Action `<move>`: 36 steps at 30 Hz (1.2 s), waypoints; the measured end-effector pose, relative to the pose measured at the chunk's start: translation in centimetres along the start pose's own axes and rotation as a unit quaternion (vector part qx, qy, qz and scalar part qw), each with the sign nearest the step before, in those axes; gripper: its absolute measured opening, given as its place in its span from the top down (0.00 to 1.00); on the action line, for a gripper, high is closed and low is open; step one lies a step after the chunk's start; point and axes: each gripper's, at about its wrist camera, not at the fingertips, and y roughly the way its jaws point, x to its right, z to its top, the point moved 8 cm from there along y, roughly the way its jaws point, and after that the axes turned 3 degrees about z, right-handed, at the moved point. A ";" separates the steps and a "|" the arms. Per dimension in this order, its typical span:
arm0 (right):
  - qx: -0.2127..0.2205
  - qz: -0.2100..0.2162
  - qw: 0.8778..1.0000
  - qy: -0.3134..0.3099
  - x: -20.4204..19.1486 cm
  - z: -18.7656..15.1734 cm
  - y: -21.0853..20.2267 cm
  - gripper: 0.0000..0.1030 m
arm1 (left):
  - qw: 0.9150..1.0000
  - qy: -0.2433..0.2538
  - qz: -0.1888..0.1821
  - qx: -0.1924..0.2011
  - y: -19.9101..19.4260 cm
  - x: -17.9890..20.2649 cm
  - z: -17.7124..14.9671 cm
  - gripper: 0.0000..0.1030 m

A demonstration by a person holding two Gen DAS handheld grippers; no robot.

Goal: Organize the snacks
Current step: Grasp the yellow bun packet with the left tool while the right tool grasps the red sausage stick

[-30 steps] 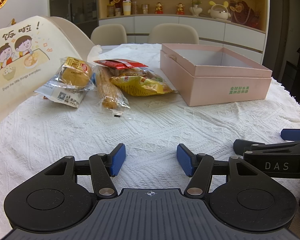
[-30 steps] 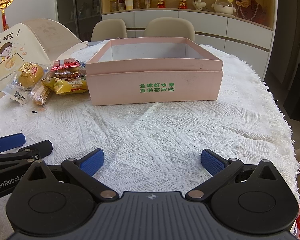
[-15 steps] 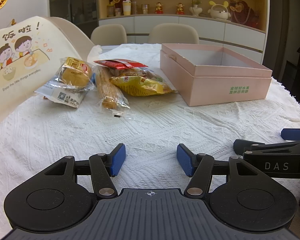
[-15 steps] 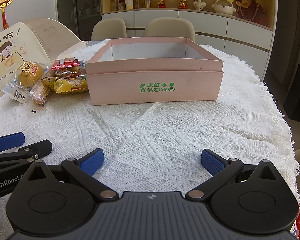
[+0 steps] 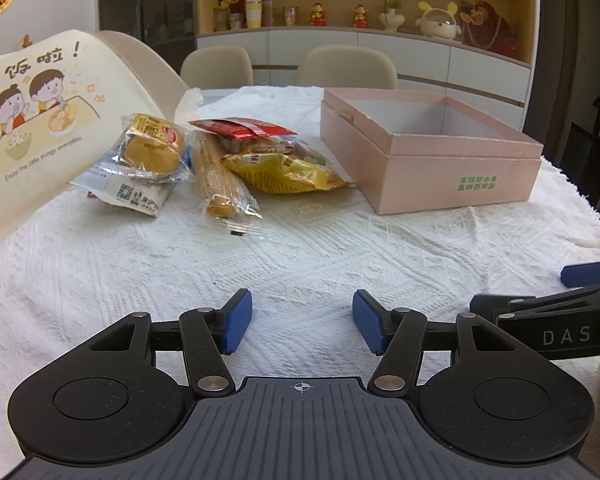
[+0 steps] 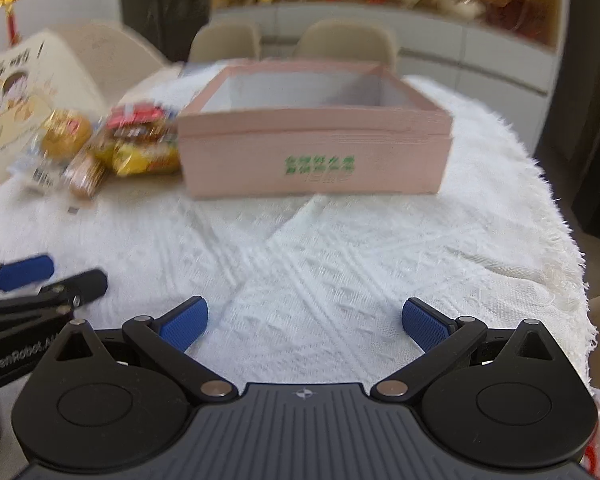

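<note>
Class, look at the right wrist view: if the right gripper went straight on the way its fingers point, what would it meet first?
Probably the near wall of the pink box. The right gripper is open, with only bare tablecloth between. The view is blurred, so depth is uncertain.

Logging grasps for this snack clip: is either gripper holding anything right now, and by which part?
Nothing is held. The left gripper and right gripper are both open over the tablecloth, with the snacks lying untouched beside the pink box.

Matt pink cardboard box [image 5: 428, 168] on rough knitted tablecloth [image 5: 300, 248]; glossy plastic snack wrappers [image 5: 284, 172].
</note>
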 end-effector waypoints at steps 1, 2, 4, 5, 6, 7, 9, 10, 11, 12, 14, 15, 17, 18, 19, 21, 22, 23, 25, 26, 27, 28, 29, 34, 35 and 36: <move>-0.015 0.001 1.000 -0.001 0.1 0.1 0.1 0.00 | 1.000 -0.004 -0.005 -0.004 -0.2 -0.2 0.3 0.39; -0.030 0.000 1.000 0.003 0.2 0.3 0.2 0.00 | 1.000 -0.011 -0.008 -0.008 -0.3 -0.6 0.7 0.39; -0.050 -0.004 0.999 0.006 0.1 0.5 0.5 0.00 | 0.999 -0.035 -0.017 -0.028 -0.5 -1.7 1.7 0.39; -0.061 -0.008 0.998 0.009 0.1 0.6 0.6 0.00 | 0.998 -0.048 -0.022 -0.037 -0.6 -2.3 2.1 0.39; -0.069 -0.009 0.998 0.008 0.0 0.7 0.7 0.00 | 0.997 -0.063 -0.027 -0.044 -0.7 -2.9 2.8 0.39; -0.082 -0.009 0.997 0.010 0.0 0.9 0.8 0.00 | 0.996 -0.073 -0.028 -0.050 -0.8 -3.6 3.5 0.40; -0.111 -0.005 0.994 0.003 -0.1 1.4 1.3 0.00 | 0.994 -0.089 -0.029 -0.062 -0.5 -5.1 5.3 0.41; -0.122 0.000 0.993 -0.007 -0.3 1.7 1.6 0.00 | 0.992 -0.099 -0.031 -0.066 -0.3 -5.8 6.3 0.41; -0.126 0.005 0.992 -0.018 -0.7 2.0 1.7 0.01 | 0.991 -0.111 -0.035 -0.068 0.2 -6.6 7.4 0.41; -0.125 0.011 0.992 -0.029 -1.2 2.4 1.8 0.07 | 0.989 -0.123 -0.039 -0.072 0.8 -7.3 8.4 0.41; -0.119 0.031 0.992 -0.037 -2.4 3.0 1.4 0.09 | 0.984 -0.141 -0.053 -0.098 3.3 -8.1 10.1 0.41; -0.116 0.044 0.991 -0.039 -3.0 3.1 1.2 0.09 | 0.982 -0.144 -0.052 -0.109 4.7 -8.3 10.4 0.41; -0.113 0.056 0.991 -0.047 -3.8 3.3 0.5 0.09 | 0.981 -0.144 -0.032 -0.124 7.7 -9.0 10.8 0.41; -0.112 0.054 0.991 -0.052 -3.9 3.6 0.0 0.09 | 0.981 -0.145 -0.025 -0.128 8.6 -9.3 10.8 0.42; -0.110 0.052 0.991 -0.061 -4.3 4.1 -0.3 0.09 | 0.979 -0.151 -0.024 -0.134 9.4 -9.6 10.9 0.45; -0.097 0.055 0.989 -0.093 -5.1 5.4 -1.2 0.09 | 0.976 -0.168 -0.044 -0.130 9.6 -10.1 11.3 0.47; -0.083 0.056 0.989 -0.109 -5.4 6.6 -1.7 0.09 | 0.976 -0.171 -0.056 -0.123 9.1 -10.2 11.6 0.47; -0.069 0.058 0.989 -0.117 -5.7 7.7 -2.1 0.09 | 0.976 -0.172 -0.067 -0.117 8.5 -10.4 12.0 0.47; -0.053 0.081 0.987 -0.131 -7.0 10.2 -2.5 0.09 | 0.978 -0.170 -0.083 -0.086 6.5 -11.1 12.8 0.47; -0.053 0.098 0.984 -0.136 -7.8 11.4 -2.3 0.09 | 0.982 -0.165 -0.072 -0.059 5.3 -11.9 13.4 0.47; -0.054 0.108 0.983 -0.137 -8.4 12.2 -1.9 0.09 | 0.985 -0.161 -0.054 -0.040 4.5 -12.7 13.9 0.47; -0.055 0.117 0.983 -0.134 -9.1 13.0 -1.3 0.09 | 0.987 -0.156 -0.028 -0.023 4.1 -13.7 14.3 0.47; -0.057 0.121 0.983 -0.128 -9.8 13.6 -0.6 0.09 | 0.988 -0.152 -0.006 -0.015 4.2 -14.5 14.6 0.47; -0.067 0.120 0.984 -0.113 -12.1 14.5 2.2 0.09 | 0.990 -0.109 -0.014 -0.093 10.3 -14.1 14.3 0.44; -0.072 0.119 0.984 -0.113 -12.2 14.4 2.5 0.09 | 0.991 -0.083 -0.002 -0.101 11.4 -13.8 13.9 0.42; -0.076 0.117 0.984 -0.115 -12.3 14.1 2.8 0.09 | 0.992 -0.061 0.016 -0.106 12.4 -13.8 13.6 0.41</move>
